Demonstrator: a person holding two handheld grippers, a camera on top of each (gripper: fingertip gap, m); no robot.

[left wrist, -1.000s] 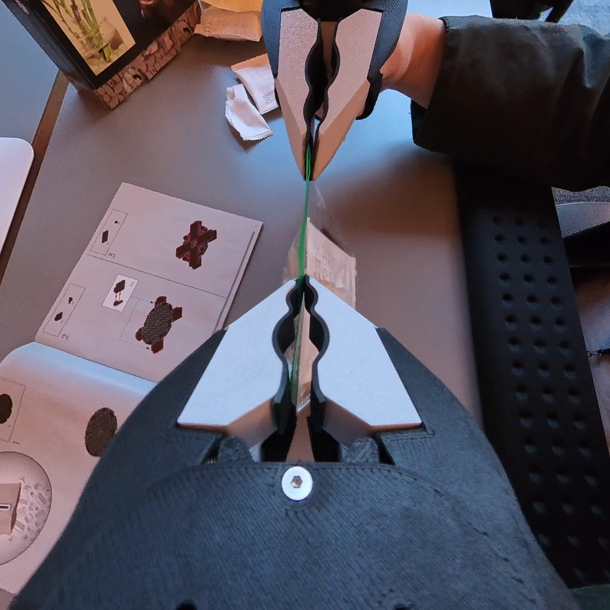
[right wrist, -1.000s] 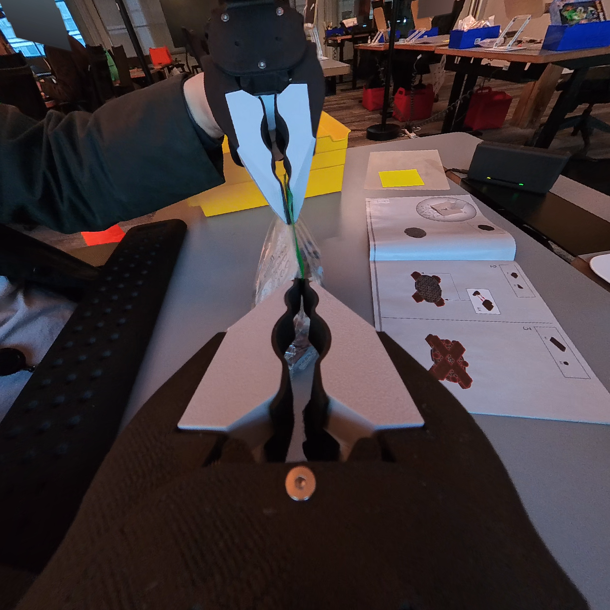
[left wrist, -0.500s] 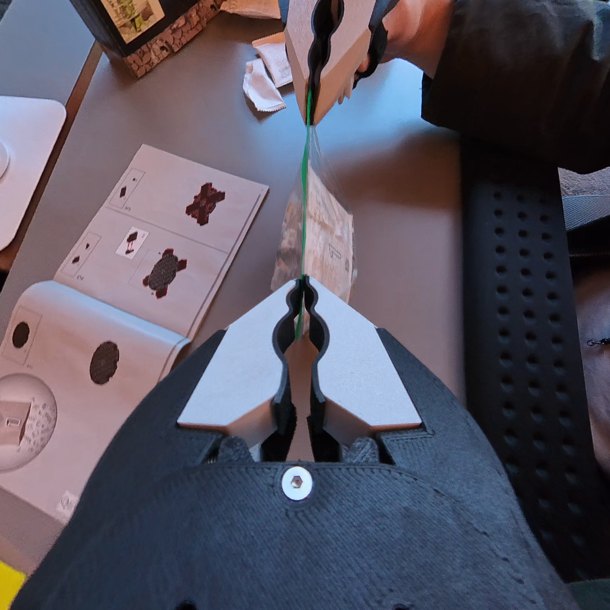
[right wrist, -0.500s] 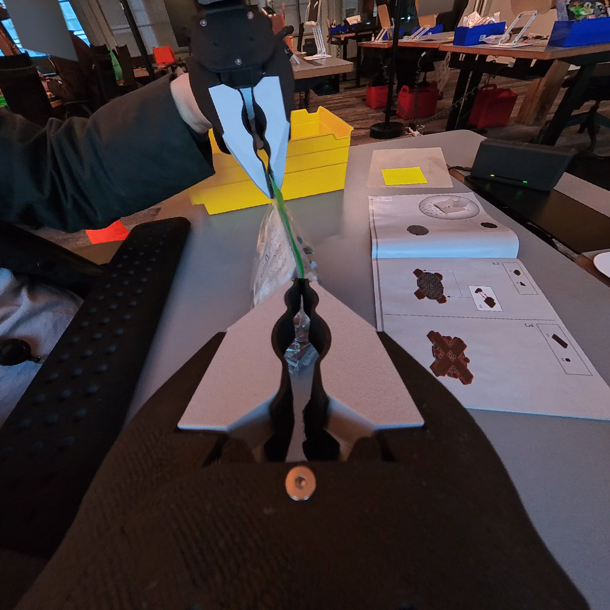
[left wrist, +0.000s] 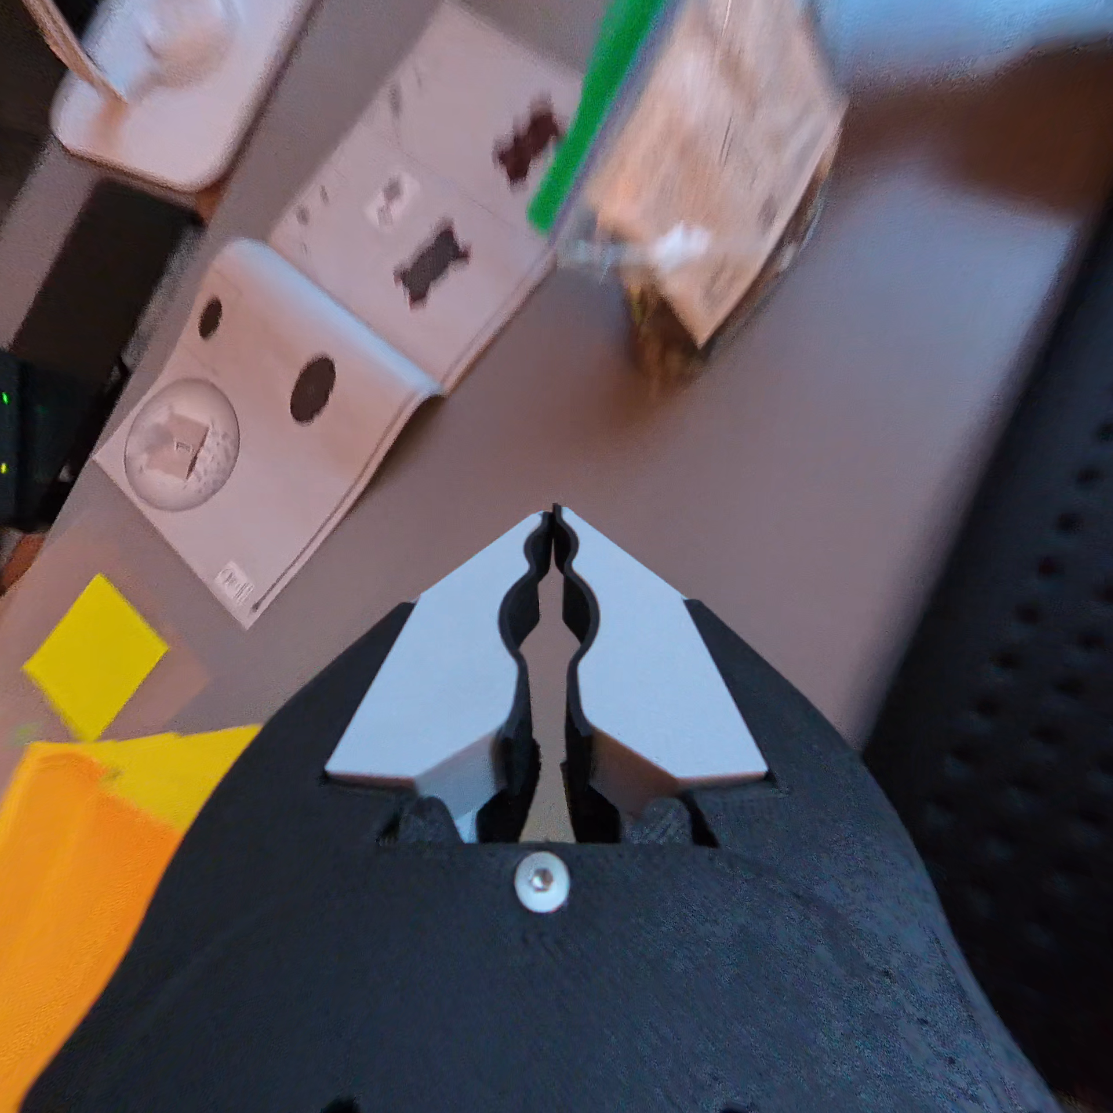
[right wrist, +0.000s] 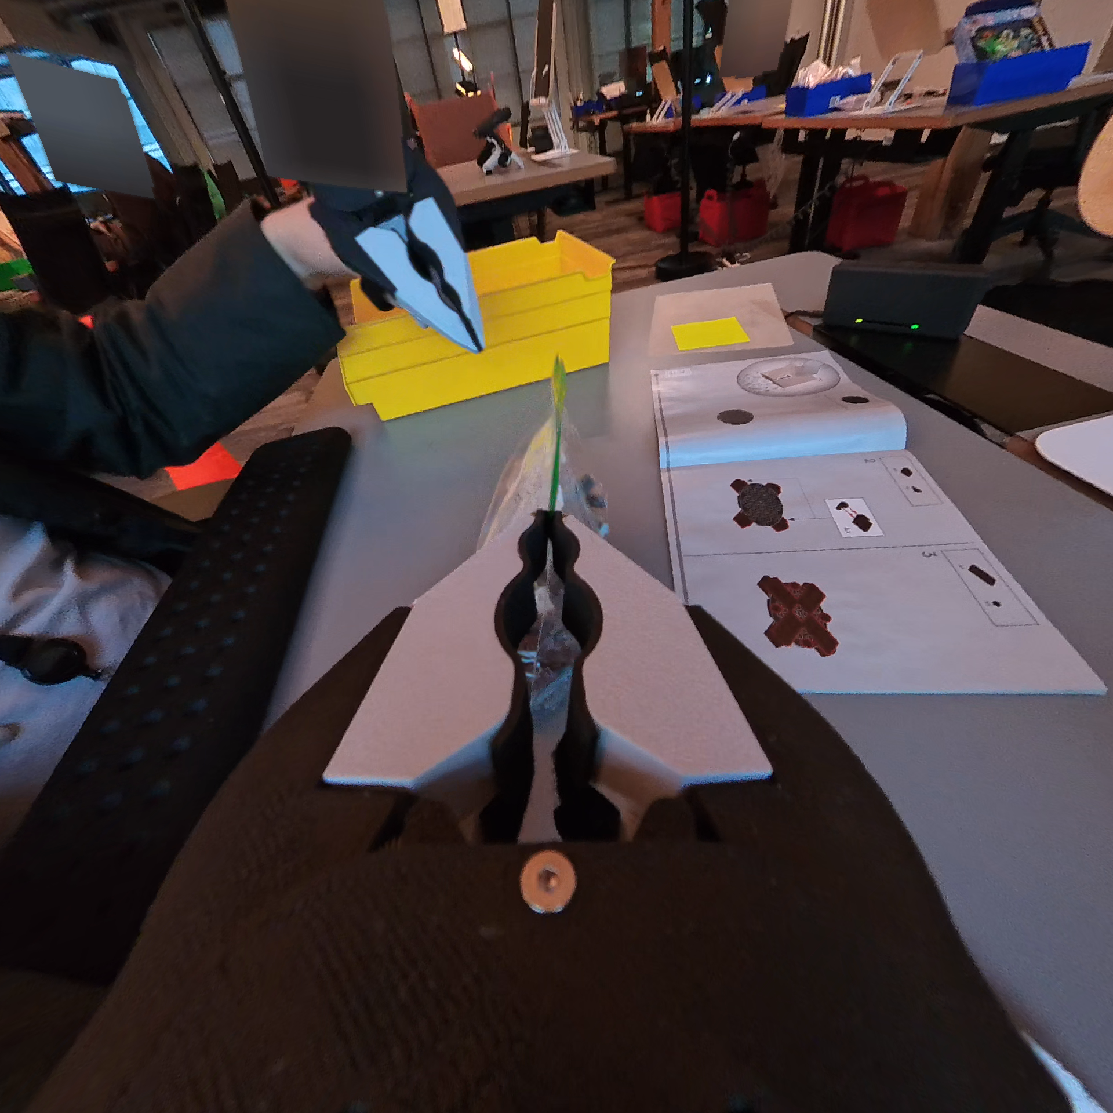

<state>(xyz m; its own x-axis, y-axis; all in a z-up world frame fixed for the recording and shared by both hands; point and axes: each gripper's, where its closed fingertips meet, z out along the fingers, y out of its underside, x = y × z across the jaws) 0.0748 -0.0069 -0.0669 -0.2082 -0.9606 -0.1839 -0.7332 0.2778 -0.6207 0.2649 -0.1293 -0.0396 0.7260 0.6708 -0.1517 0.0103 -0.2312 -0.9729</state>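
A clear plastic bag (left wrist: pixel 710 180) with a green zip strip (left wrist: pixel 578 120) and small parts inside hangs above the grey table (left wrist: pixel 783 421). My right gripper (right wrist: pixel 549 517) is shut on one end of the bag (right wrist: pixel 542 482), whose green strip (right wrist: pixel 557 433) stands up from its tips. My left gripper (left wrist: pixel 553 512) is shut and empty, apart from the bag. In the right wrist view it (right wrist: pixel 476 346) hovers in front of the yellow bin (right wrist: pixel 530 337), a short way beyond the free end of the strip. The left wrist view is blurred.
An open instruction booklet (right wrist: pixel 843 542) lies on the table, also in the left wrist view (left wrist: pixel 337 337). A yellow square (right wrist: pixel 709 332), a dark box with green lights (right wrist: pixel 897 301), a black perforated chair arm (right wrist: pixel 180 632) and a white plate edge (right wrist: pixel 1084 452) are around. The grippers' ends are close to 25 cm from one another.
My left gripper has let go of the bag's green strip and pulled away, up and to the left. The bag now hangs from the right gripper alone.
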